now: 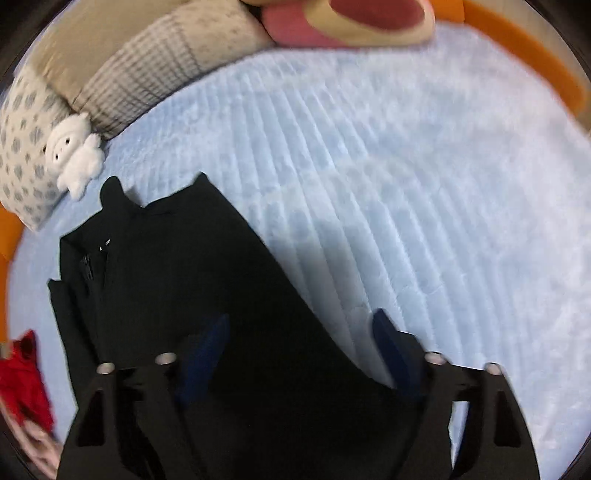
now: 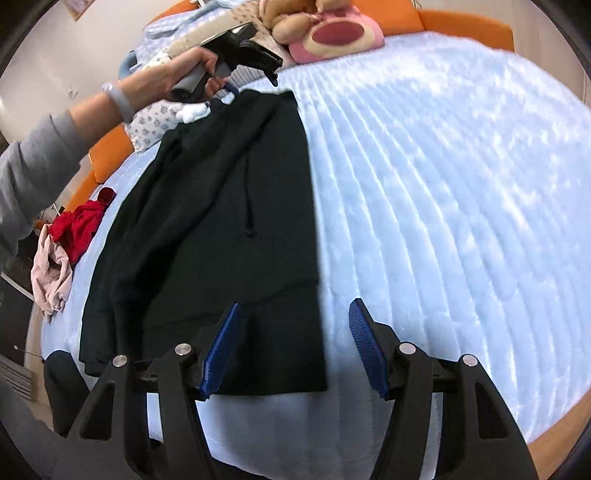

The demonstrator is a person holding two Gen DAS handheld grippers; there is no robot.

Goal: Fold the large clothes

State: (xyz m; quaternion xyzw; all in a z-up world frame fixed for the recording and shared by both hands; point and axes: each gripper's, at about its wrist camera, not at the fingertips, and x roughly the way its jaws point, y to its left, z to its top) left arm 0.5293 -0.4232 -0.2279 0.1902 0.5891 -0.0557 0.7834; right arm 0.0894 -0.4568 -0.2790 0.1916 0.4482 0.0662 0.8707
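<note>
A black hooded garment (image 2: pixel 221 229) lies folded lengthwise on the light blue bed cover (image 2: pixel 443 184), its hem toward me in the right wrist view. My right gripper (image 2: pixel 293 332) is open and empty just above the hem's right corner. In the left wrist view the same garment (image 1: pixel 192 280) shows its collar and zipper end. My left gripper (image 1: pixel 299 332) is open and empty over the garment's right edge near the collar. The right wrist view shows the left gripper (image 2: pixel 273 79) held in a hand above the far end of the garment.
A red garment (image 2: pixel 79 225) and a pink one (image 2: pixel 50 273) lie at the bed's left edge. Patterned pillows (image 1: pixel 155 70), a small white plush (image 1: pixel 75 162) and a pink plush (image 2: pixel 336 35) sit at the head. An orange bed frame (image 2: pixel 465 26) rims the mattress.
</note>
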